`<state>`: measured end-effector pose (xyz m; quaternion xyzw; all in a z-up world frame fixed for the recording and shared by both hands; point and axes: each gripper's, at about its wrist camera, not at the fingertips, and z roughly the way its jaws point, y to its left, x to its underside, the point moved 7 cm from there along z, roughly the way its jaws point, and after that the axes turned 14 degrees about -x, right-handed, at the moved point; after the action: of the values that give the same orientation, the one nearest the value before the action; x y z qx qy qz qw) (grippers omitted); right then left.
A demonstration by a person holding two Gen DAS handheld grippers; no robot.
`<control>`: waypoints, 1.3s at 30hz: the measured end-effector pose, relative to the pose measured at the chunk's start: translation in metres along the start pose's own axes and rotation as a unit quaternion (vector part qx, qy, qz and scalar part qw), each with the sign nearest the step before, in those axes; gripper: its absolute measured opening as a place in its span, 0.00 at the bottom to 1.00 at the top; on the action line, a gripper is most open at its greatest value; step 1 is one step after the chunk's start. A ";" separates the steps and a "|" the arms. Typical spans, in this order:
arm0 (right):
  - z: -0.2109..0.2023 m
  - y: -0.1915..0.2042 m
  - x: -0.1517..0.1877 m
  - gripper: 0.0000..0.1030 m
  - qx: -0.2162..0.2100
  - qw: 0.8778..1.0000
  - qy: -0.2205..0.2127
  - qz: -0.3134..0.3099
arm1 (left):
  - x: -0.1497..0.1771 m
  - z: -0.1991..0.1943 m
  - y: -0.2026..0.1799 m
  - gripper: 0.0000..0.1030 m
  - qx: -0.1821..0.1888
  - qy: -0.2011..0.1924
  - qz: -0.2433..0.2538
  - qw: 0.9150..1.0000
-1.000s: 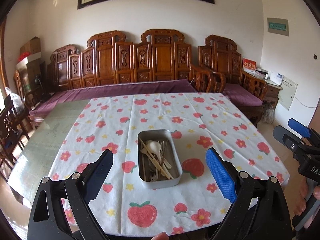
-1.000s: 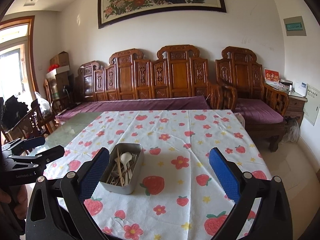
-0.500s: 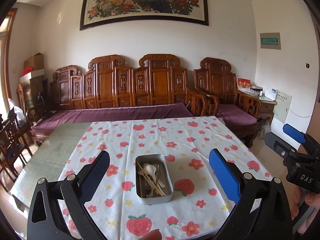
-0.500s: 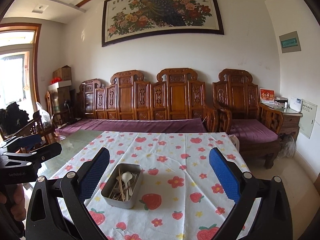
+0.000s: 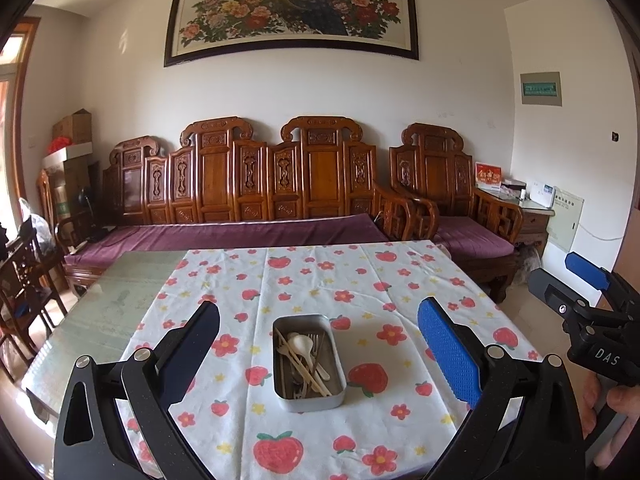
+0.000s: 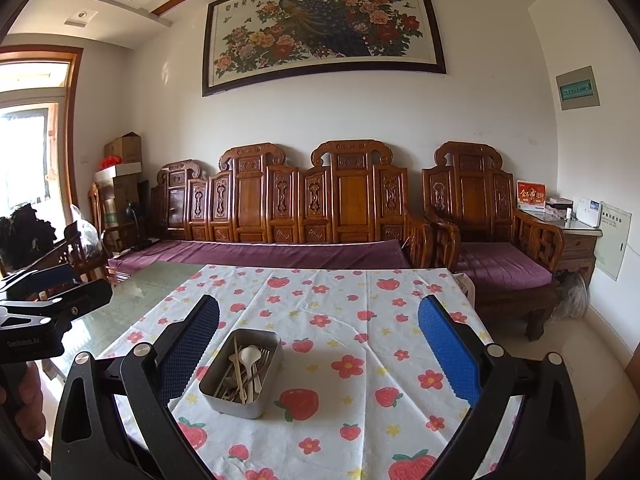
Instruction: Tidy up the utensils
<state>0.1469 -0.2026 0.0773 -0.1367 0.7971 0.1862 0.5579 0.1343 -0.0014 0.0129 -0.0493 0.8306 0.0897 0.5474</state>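
A rectangular metal tin (image 5: 308,362) (image 6: 241,372) sits on the strawberry-print tablecloth (image 5: 360,288) (image 6: 360,344). Inside lie a white spoon (image 5: 302,345) (image 6: 249,356), wooden chopsticks (image 5: 303,366) (image 6: 239,372) and metal forks, all heaped together. My left gripper (image 5: 318,344) hangs open above the table's near edge, back from the tin, nothing between its blue pads. My right gripper (image 6: 318,344) is open too, empty, with the tin low and left of its centre. Each gripper shows at the edge of the other's view, held by a hand.
A carved wooden bench (image 5: 256,184) with a purple cushion runs along the far wall, an armchair (image 5: 452,200) to its right. Bare glass tabletop (image 5: 104,300) lies left of the cloth. Dark chairs (image 5: 20,280) stand at the far left. A side cabinet (image 6: 576,240) fills the right corner.
Both grippers rose and tipped upward, so the tin sank lower in each view and the wall painting came into sight. The left jaws spread slightly wider. The tin stayed put.
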 end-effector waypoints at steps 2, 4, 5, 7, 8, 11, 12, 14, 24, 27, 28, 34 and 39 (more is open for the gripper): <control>0.001 0.000 0.000 0.97 0.000 1.000 0.001 0.000 | 0.000 -0.001 0.001 0.93 0.000 -0.001 0.000 1.000; 0.001 0.000 0.000 0.97 0.000 1.000 0.001 0.000 | 0.000 0.000 0.001 0.93 0.000 -0.001 0.000 1.000; 0.001 0.000 0.000 0.97 0.000 1.000 0.001 0.000 | 0.000 -0.001 0.000 0.93 -0.001 -0.001 0.000 1.000; 0.001 0.000 0.000 0.97 0.000 1.000 0.001 0.001 | -0.001 -0.002 0.000 0.93 -0.001 -0.002 -0.001 1.000; 0.001 0.000 0.000 0.97 -0.001 1.000 0.001 0.001 | -0.001 -0.002 -0.001 0.93 -0.001 -0.002 -0.001 1.000; 0.001 0.000 0.000 0.97 -0.001 1.000 0.001 0.001 | -0.001 -0.002 -0.001 0.93 -0.001 -0.002 -0.001 1.000; 0.001 0.000 0.000 0.97 0.000 1.000 0.001 0.000 | -0.001 -0.002 -0.001 0.93 -0.001 -0.002 -0.001 1.000; 0.001 0.000 0.000 0.97 0.000 1.000 0.001 0.000 | -0.001 -0.002 0.000 0.93 -0.001 -0.002 -0.001 1.000; 0.002 0.000 0.000 0.97 -0.001 1.000 0.001 0.001 | -0.002 -0.004 -0.002 0.93 0.000 -0.003 -0.002 1.000; 0.002 0.000 0.000 0.97 -0.001 1.000 0.000 0.001 | -0.002 -0.004 -0.001 0.93 0.000 -0.003 -0.003 1.000; 0.002 0.000 0.000 0.97 -0.001 1.000 0.001 0.001 | -0.002 -0.004 -0.001 0.93 0.000 -0.003 -0.003 1.000; 0.001 0.000 0.000 0.97 0.000 1.000 0.001 0.001 | -0.003 -0.005 -0.002 0.93 0.000 -0.003 -0.003 1.000; 0.002 0.000 0.002 0.97 -0.001 1.000 0.001 0.001 | -0.002 -0.005 -0.002 0.93 0.000 -0.004 -0.003 1.000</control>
<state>0.1480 -0.2012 0.0747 -0.1366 0.7974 0.1879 0.5569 0.1309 -0.0042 0.0167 -0.0514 0.8286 0.0879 0.5506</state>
